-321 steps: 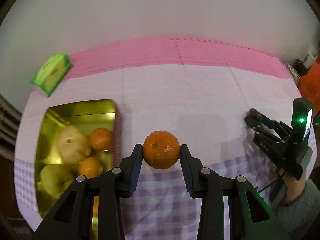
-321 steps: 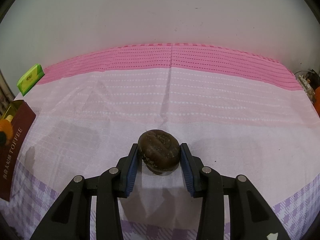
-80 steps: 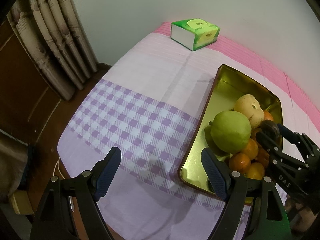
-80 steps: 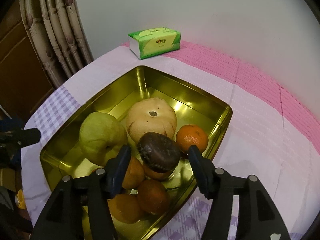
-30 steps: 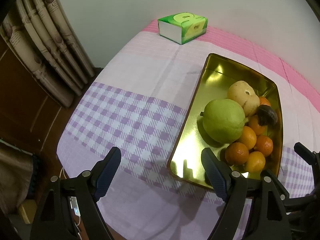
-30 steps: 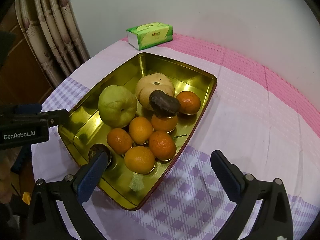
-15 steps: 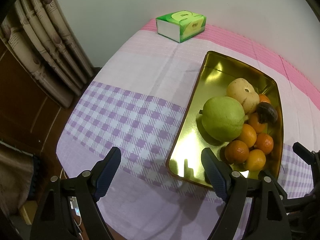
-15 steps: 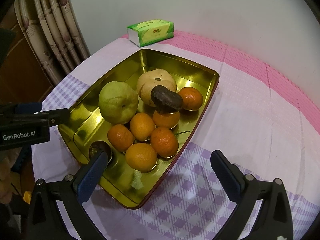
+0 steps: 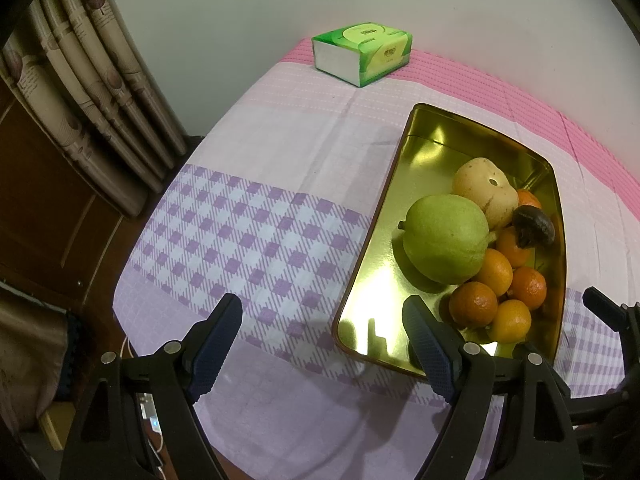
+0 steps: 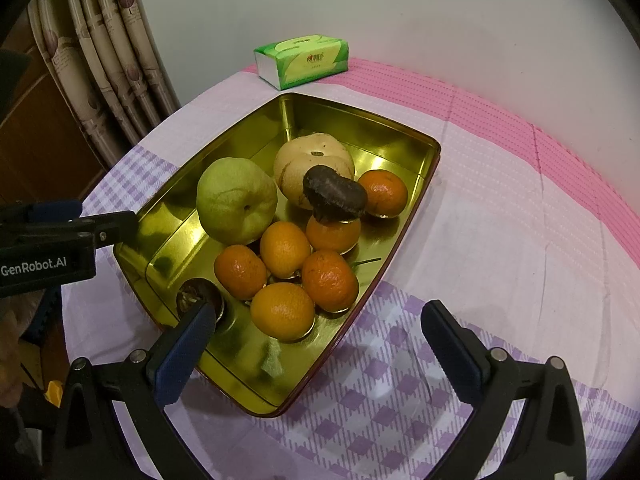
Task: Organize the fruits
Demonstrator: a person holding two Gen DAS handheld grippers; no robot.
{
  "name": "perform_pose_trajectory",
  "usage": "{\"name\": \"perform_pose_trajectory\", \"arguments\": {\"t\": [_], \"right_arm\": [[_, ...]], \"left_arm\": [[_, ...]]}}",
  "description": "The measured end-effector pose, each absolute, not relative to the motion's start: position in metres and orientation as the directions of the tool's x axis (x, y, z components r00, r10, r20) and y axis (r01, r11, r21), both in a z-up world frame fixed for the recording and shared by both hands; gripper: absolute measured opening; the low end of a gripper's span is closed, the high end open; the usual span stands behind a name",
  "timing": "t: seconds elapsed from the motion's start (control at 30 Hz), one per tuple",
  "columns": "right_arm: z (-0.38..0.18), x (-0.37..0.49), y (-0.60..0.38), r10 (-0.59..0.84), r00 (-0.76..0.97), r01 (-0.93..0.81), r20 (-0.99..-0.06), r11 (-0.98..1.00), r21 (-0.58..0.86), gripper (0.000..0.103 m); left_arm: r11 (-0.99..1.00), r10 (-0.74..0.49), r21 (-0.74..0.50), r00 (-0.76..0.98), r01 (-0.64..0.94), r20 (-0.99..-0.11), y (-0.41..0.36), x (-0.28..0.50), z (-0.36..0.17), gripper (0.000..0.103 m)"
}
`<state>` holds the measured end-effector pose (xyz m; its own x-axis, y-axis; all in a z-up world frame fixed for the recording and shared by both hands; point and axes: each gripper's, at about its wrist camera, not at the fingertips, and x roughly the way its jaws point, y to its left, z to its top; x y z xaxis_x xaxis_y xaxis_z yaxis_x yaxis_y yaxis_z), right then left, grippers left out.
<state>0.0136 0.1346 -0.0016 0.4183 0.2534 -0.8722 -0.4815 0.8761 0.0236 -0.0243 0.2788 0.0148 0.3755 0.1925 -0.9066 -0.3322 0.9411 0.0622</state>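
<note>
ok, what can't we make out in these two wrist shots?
- Small dark round thing in the gold tin: right wrist view, partly behind a left-side finger; identity unclear.
- Tin's near corner: left wrist view, covered by a finger.
- Tissue pack print: too small in both views.

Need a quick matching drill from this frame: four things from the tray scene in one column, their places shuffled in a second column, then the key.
Things:
1. tissue box
2. dark brown fruit
3. green pear
4. right gripper

Places:
A. perched on top of an orange and the pale pear
B. on the pink strip of cloth near the wall, beyond the gold tray
C. open and empty, above the tray's near corner
D. in the tray, on the side towards the curtain

Pairs: 1-B, 2-A, 3-D, 4-C
</note>
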Motion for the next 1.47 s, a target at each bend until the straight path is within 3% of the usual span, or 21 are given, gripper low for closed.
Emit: {"name": "perform_pose_trajectory", "arguments": {"t": [1.47], "right_arm": [[-0.0042, 0.0107, 0.1368, 0.256, 0.402, -0.498, -0.879, 0.867, 0.025, 0.102]], "left_arm": [[0.952, 0.188, 0.065, 0.405, -0.298, -0.895, 0.2705, -0.0236, 0.0211, 0.083]]}}
